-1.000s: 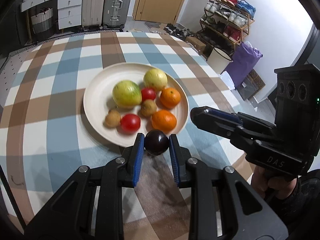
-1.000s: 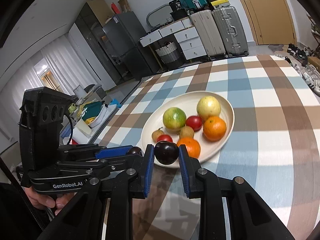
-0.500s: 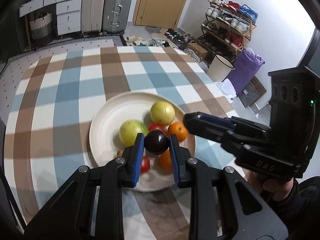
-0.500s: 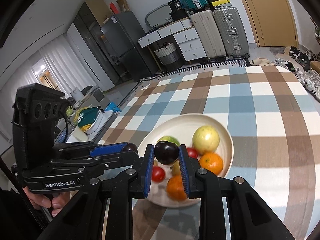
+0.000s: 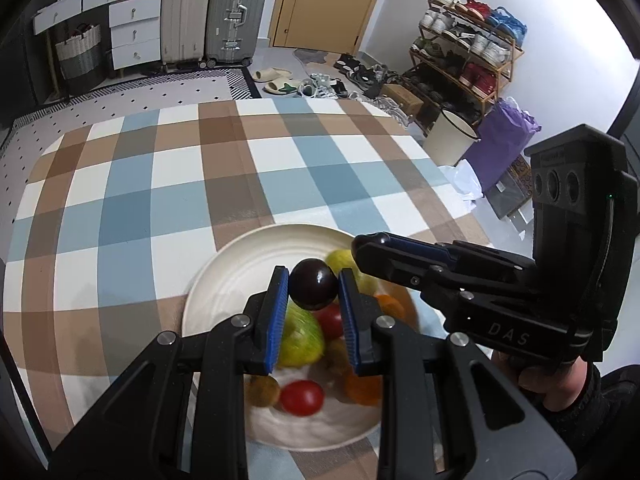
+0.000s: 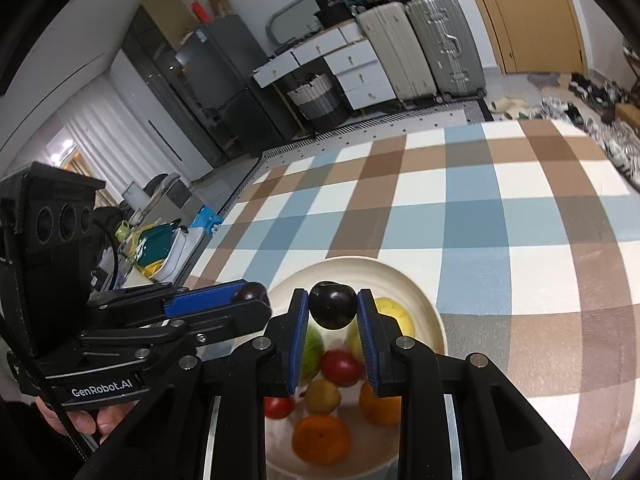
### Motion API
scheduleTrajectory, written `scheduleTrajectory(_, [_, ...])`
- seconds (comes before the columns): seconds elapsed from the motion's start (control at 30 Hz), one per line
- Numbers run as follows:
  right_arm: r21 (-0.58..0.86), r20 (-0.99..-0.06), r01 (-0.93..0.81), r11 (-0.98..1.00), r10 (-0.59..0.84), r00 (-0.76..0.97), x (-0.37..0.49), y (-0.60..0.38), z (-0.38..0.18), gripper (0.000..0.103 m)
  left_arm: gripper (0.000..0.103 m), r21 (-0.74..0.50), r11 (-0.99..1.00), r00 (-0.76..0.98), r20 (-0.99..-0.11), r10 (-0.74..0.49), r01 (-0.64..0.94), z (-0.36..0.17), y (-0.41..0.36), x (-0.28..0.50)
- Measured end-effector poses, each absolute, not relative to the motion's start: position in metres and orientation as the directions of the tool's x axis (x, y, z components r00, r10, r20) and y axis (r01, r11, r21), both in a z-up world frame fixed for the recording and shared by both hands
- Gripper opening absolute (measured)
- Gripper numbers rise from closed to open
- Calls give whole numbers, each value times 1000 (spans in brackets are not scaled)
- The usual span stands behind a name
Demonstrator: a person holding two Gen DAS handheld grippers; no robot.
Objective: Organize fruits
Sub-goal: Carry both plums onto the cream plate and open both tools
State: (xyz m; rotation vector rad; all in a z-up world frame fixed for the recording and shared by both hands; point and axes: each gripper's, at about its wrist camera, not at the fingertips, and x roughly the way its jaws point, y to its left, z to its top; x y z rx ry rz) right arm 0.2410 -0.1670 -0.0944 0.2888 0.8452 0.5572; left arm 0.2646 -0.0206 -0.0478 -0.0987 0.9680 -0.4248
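My left gripper [image 5: 313, 285] is shut on a dark plum [image 5: 313, 284] and holds it above the cream plate [image 5: 240, 268]. My right gripper [image 6: 333, 311] is shut on a second dark plum [image 6: 333, 310], also above the plate [image 6: 424, 304]. The plate holds a green-yellow fruit [image 5: 300, 336], a yellow one [image 6: 394, 312], red tomatoes [image 5: 302, 397], oranges [image 6: 321, 439] and a small brown fruit [image 5: 262, 391]. The right gripper shows at the right of the left wrist view [image 5: 362, 246]. The left gripper and its plum show at the left of the right wrist view [image 6: 252, 294].
The plate sits on a table with a blue, brown and white checked cloth [image 5: 160, 184]. Beyond the table's far edge are suitcases [image 5: 232, 8], white drawers [image 5: 132, 28] and a shoe rack [image 5: 468, 48]. A white bin [image 5: 450, 140] stands off the right edge.
Both grippers, each with its plum, rose and moved forward from the plate's near rim to above the fruit in the plate. The jaws stayed shut.
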Motion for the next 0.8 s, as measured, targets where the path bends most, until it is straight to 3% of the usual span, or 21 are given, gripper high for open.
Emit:
scheduleTrajectory(0.43, [468,-623,-367,804,594,509,265,-153,-113,25,22,-324,902,462,-778,-426,285,-77,-12,290])
scheduleTrajectory(0.53, [478,-618,-358,802,596,512,265,-155,-116,35,22,-311,907,475,-777,-414,283,-76,-13,290])
scheduleTrajectory(0.6, [477,-614,-344,809,587,528,264,-159,-115,47,22,-305,908,483,-773,-411,286,-74,-12,289])
scheduleTrajectory(0.8, [494,-579,-326,806,584,569,256,-171,-104,49,22,-297,911,495,-768,-406,286,-66,-10,283])
